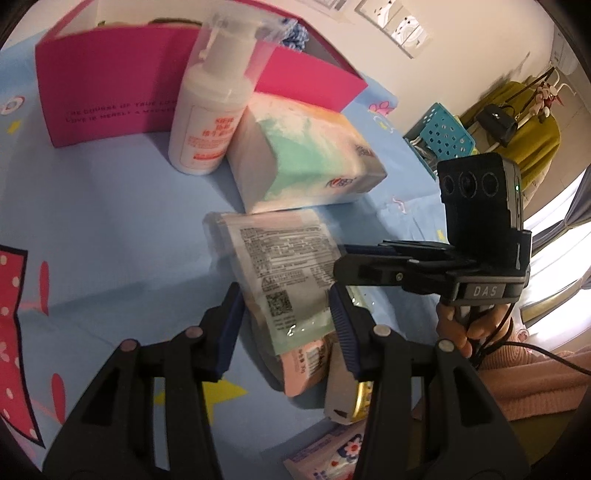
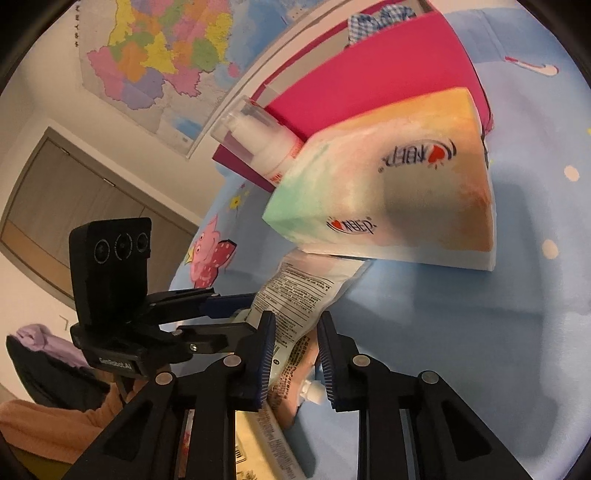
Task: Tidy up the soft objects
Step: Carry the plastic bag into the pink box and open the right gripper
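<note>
bottle (image 1: pixel 208 110) before box (image 1: pixel 110 92), tissue pack (image 1: pixel 306 155) right

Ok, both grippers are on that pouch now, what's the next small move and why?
Probably lift both hands together a little. The left gripper and right gripper both pinch the pouch, and the tissue pack sits between it and the pink box, so it likely needs height to get over.

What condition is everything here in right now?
Box: open, cloth inside.
Bottle: upright, capped.
Tissue pack: lying flat.
Pouch: held by both grippers.
Left gripper: jaws shut on pouch.
Right gripper: jaws shut on pouch.
</note>
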